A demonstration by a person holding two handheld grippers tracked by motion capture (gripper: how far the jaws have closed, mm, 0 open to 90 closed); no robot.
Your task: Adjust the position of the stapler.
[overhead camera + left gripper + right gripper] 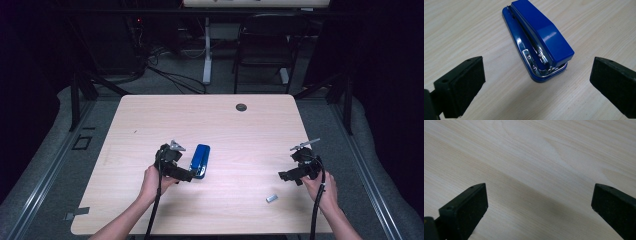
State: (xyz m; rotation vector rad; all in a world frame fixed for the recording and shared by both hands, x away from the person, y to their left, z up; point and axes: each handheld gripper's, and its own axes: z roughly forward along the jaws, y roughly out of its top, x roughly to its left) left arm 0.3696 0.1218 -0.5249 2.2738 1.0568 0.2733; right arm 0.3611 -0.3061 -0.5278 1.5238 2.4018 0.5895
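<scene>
Gaping wide: left claw (536,82) before stapler (537,37), seemingly untouched | right claw (539,210) wide, empty

both forearms enter from the bottom edge of the high view. left hand (151,181) holds the left gripper (192,174), pointing right, jaws spread wide with nothing between the pads. right hand (319,189) holds the right gripper (283,175), pointing left, tilted down, jaws also wide apart. the grippers are well apart.
</scene>
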